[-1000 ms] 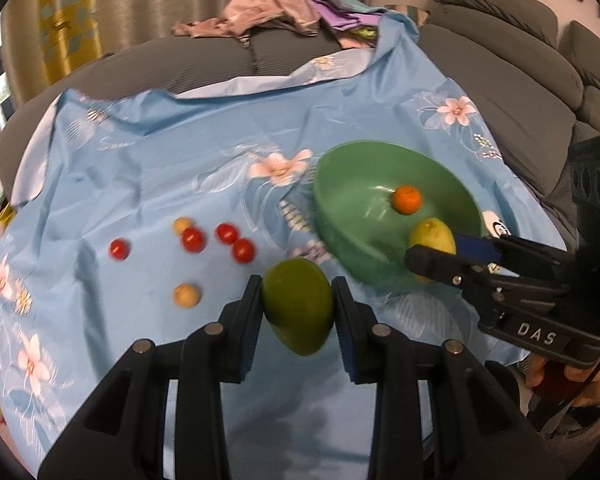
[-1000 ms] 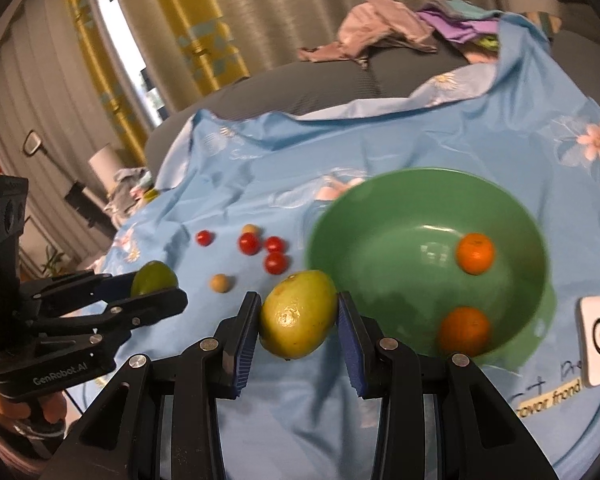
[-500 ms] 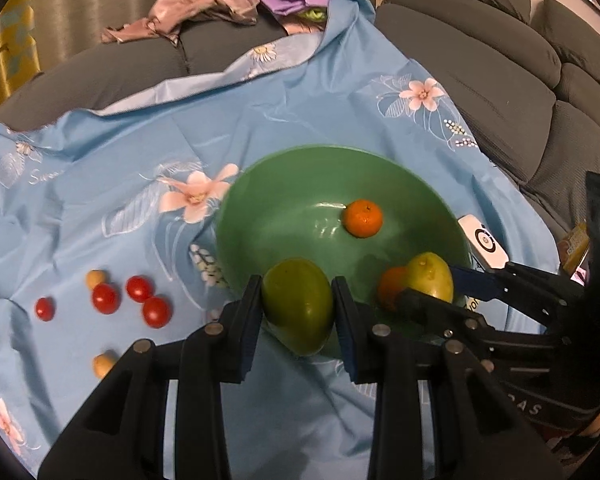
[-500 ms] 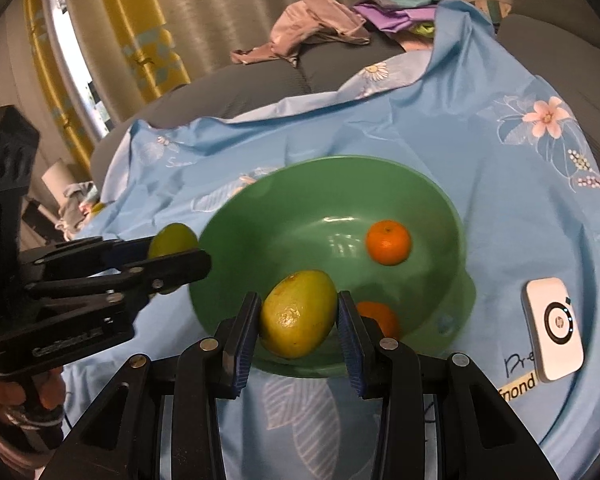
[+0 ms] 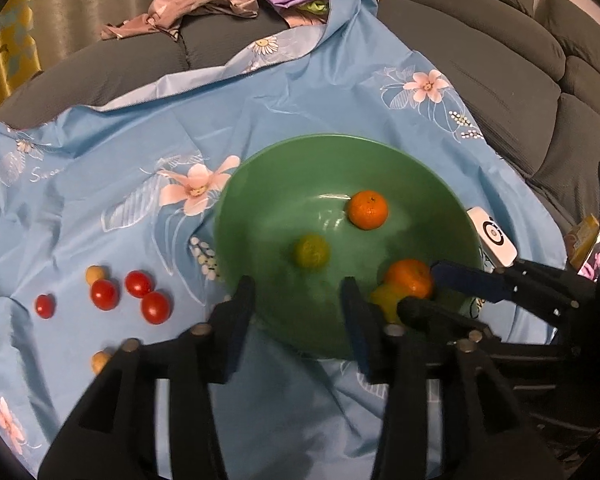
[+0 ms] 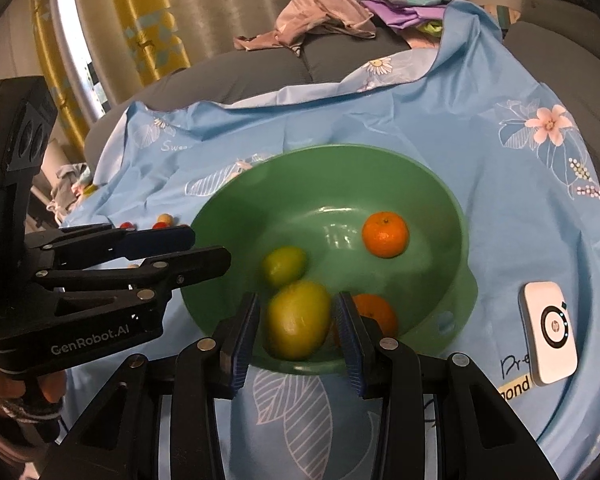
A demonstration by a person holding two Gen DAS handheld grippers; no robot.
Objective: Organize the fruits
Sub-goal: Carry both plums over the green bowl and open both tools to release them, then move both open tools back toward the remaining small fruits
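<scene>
Your left hand-held gripper [image 5: 298, 320] stands spread wide with nothing between its jaws, poised at the near rim of the green bowl [image 5: 440, 184]. A small green fruit [image 5: 311, 251] sits blurred on the bowl floor. Your right hand-held gripper [image 6: 296, 330] is also parted: the yellow-green fruit [image 6: 298, 322] lies between its pads with a gap on either side, so it looks released, resting low in the bowl beside an orange [image 6: 374, 314]. A second orange [image 6: 385, 234] sits farther back.

Left to gather, I judge, are the cherry tomatoes [image 5: 138, 294] and the small yellowish fruits [image 5: 96, 274] on the blue floral cloth [image 5: 300, 92], which is draped over a sofa, not a firm surface.

The tomatoes are likely light, smooth and thin-skinned (they will roll and may split under a hard squeeze). Take each across its widest middle, closing gently. The cloth is soft and wrinkled, so expect fruit to shift as you press down beside it
</scene>
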